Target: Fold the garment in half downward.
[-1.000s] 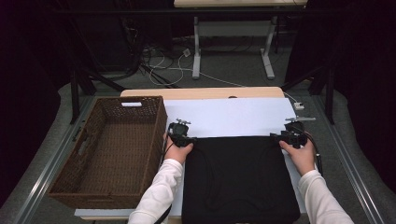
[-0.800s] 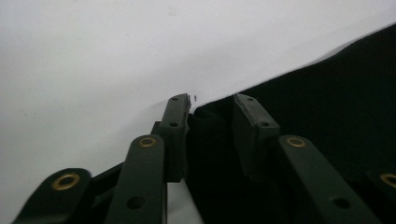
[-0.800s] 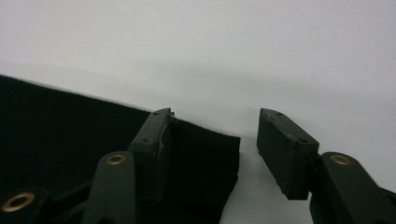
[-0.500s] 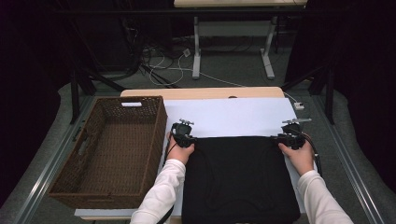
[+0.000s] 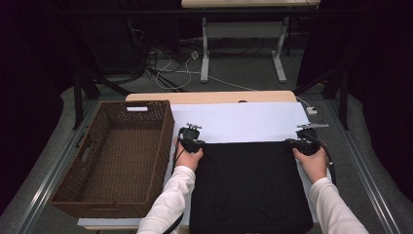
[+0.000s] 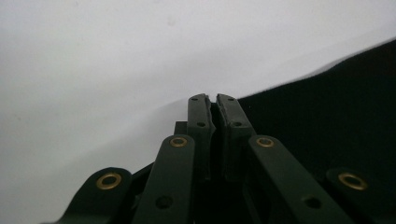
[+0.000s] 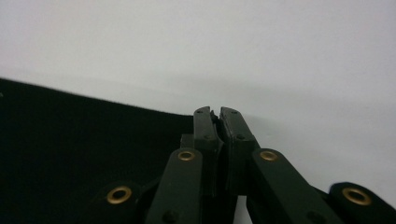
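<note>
A cloth (image 5: 251, 187) lies on the surface (image 5: 243, 122), near the person. A basket (image 5: 117, 161) stands to its left. Each gripper sits at a far corner: left (image 5: 191, 137), right (image 5: 304, 139).

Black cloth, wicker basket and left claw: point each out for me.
Black cloth (image 5: 251, 187), high view, middle of the flat fabric.
Wicker basket (image 5: 165, 127), high view, its right-hand wall.
Left claw (image 6: 212, 98), left gripper view, between its closed tips at the cloth's corner.

Black rectangular cloth (image 5: 251, 187): one
Brown woven wicker basket (image 5: 109, 161): one
Black two-jaw claws: two, left (image 5: 191, 141) and right (image 5: 301, 143)
</note>
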Available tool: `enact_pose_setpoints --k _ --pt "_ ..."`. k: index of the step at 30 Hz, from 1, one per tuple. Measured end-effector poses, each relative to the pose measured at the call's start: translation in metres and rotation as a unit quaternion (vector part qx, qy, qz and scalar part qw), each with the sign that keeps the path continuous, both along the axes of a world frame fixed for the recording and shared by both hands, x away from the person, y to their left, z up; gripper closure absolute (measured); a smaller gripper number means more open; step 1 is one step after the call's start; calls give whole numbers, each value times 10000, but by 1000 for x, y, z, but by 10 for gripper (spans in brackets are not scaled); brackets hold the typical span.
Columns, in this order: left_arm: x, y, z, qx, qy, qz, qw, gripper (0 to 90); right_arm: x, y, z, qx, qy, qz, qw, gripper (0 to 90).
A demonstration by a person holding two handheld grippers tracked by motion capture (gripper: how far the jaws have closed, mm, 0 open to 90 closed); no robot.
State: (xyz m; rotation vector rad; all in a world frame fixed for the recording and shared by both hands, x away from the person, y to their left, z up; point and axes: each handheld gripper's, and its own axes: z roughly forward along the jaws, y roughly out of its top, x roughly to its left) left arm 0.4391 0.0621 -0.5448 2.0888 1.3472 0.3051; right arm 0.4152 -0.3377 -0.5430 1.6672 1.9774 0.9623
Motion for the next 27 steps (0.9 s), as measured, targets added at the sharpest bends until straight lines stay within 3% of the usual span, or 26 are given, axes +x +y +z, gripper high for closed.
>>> enact_pose_setpoints --k 4,8,14,19,27 --pt "5 -3 8 -116 -89 5 9999 850 2 -9 11 111 -88 -28 9999 861" --pt "10 -3 19 -161 -184 2 9997 851 7 -11 23 60 -159 -26 9999 862" --pt "20 -4 34 -87 -413 28 9991 851 17 -9 44 -54 -380 -27 9993 862" --pt "34 -2 40 -154 -532 131 9984 851 32 -11 55 73 -472 -100 9988 862" --pt "60 2 65 -334 -814 217 9959 849 53 -14 71 131 -654 -288 9974 862"
